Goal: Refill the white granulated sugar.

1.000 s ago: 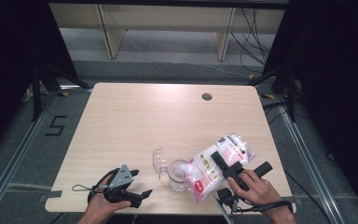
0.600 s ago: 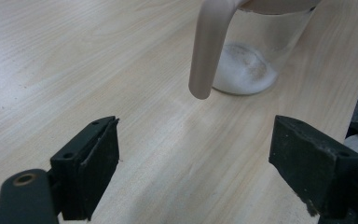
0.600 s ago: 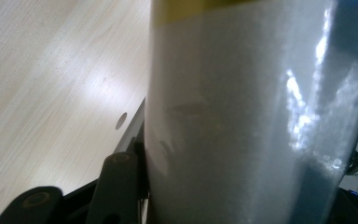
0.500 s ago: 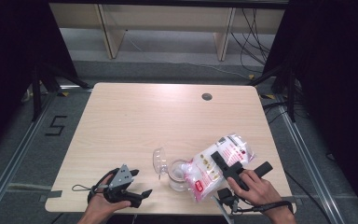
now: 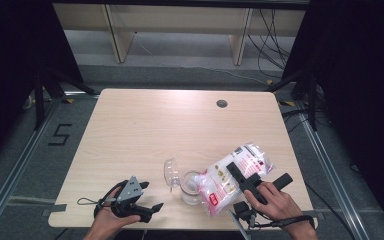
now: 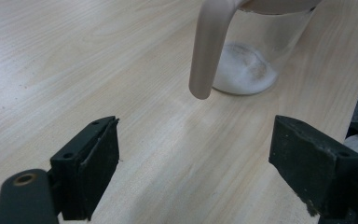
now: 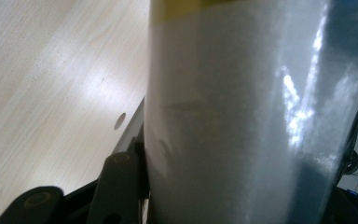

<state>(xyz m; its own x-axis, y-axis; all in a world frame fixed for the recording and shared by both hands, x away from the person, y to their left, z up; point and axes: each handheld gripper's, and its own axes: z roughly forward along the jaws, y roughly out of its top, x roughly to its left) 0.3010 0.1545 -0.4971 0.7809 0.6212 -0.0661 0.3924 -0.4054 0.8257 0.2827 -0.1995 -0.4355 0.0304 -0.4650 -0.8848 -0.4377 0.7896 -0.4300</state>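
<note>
The bag [image 5: 232, 175] is clamped by the right gripper [image 5: 243, 178] and tipped lower right over the jar [image 5: 191, 186], for pouring; the left gripper [image 5: 147, 210] is held apart, empty, lower left.

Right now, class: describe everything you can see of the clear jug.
The jug is clear plastic, upright near the table's front edge. A curved handle hangs down its side and a hinged lid is tipped open. A shallow layer of white powder covers its bottom. The bag, tilted, meets its rim.

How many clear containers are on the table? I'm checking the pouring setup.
1: a clear jug with white powder at its bottom, near the table's front edge, beside the tilted bag.
</note>
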